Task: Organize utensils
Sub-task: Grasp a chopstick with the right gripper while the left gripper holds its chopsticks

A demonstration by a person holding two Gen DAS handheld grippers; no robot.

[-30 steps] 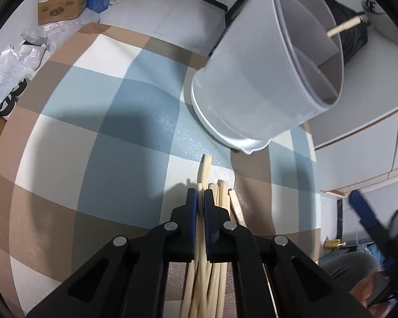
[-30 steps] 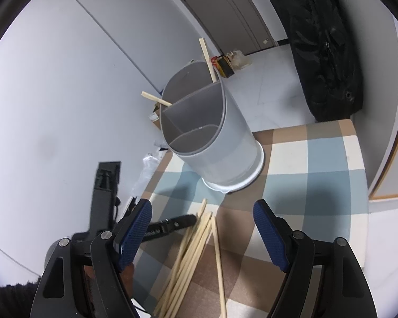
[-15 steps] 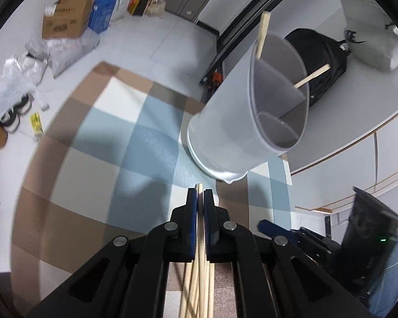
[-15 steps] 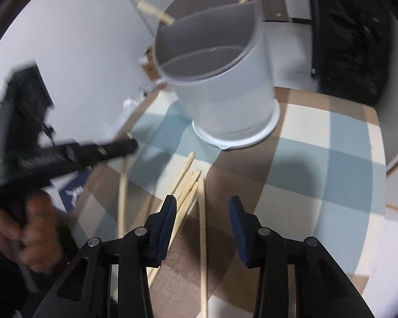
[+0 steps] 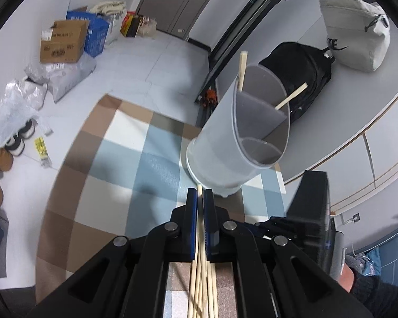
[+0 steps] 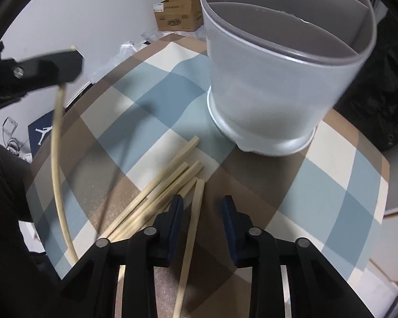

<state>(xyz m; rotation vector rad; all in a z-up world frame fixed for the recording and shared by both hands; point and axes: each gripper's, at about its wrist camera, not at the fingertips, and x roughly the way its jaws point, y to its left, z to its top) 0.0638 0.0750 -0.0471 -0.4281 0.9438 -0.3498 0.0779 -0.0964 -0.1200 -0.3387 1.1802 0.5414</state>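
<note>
Right wrist view: right gripper (image 6: 202, 209) jaws closing around lone chopstick (image 6: 190, 233) on counter (image 6: 339, 185). Left gripper (image 5: 200, 206) pinching raised chopstick (image 6: 56, 159). Next: lift toward holder (image 6: 278, 84), drop in.

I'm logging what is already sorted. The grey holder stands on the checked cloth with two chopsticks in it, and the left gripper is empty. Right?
Not quite. The left gripper is shut on a chopstick, as both wrist views show. The rest holds: the grey holder stands on the checked cloth with two chopsticks in it.
</note>
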